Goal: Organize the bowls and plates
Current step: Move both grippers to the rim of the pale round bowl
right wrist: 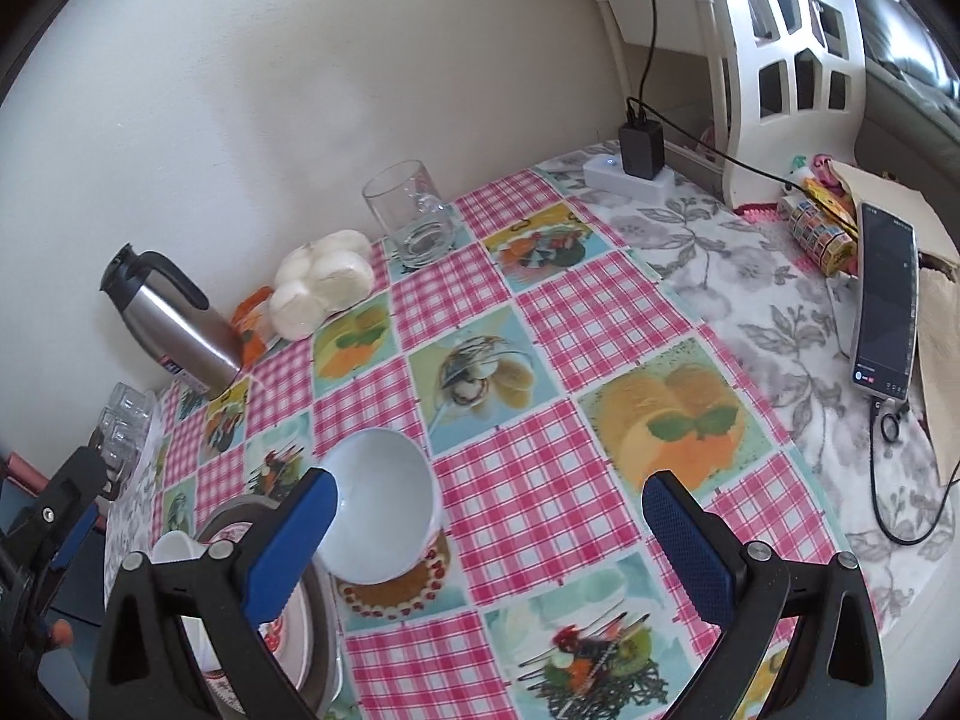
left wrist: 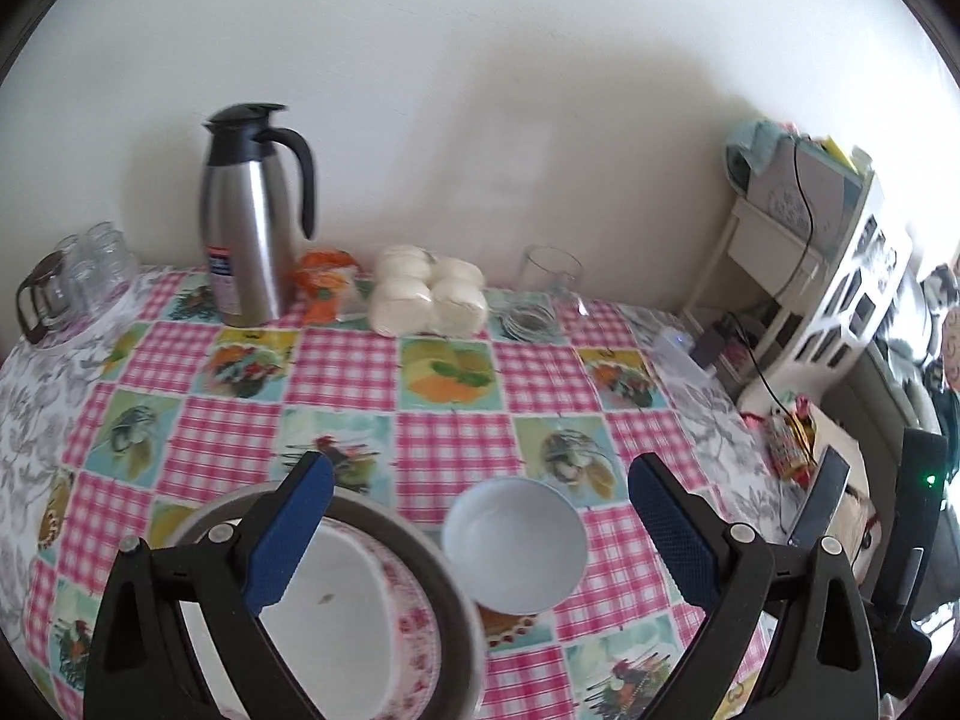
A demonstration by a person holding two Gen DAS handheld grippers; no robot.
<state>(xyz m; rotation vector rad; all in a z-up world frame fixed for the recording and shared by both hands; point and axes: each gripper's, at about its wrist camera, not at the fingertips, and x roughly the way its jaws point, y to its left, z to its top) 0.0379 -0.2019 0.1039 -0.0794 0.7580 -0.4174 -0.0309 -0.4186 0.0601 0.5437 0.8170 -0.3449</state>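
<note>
Right wrist view showed the right tool [right wrist: 489,501] spread wide, empty; closing carelessly could knock the white bowl [right wrist: 381,504] into the stacked plates [right wrist: 315,618].

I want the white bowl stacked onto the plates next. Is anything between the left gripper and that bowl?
Nothing visible: the left gripper is open with the white bowl directly ahead between its fingers, and the plates touch the bowl's left side.

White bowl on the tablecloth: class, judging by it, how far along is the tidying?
Done: a patterned dish already sits inside the grey plate. In hand: nothing; the left tongs and right tongs are both open. Left: the white bowl stands alone beside the stack, not yet nested.
</note>
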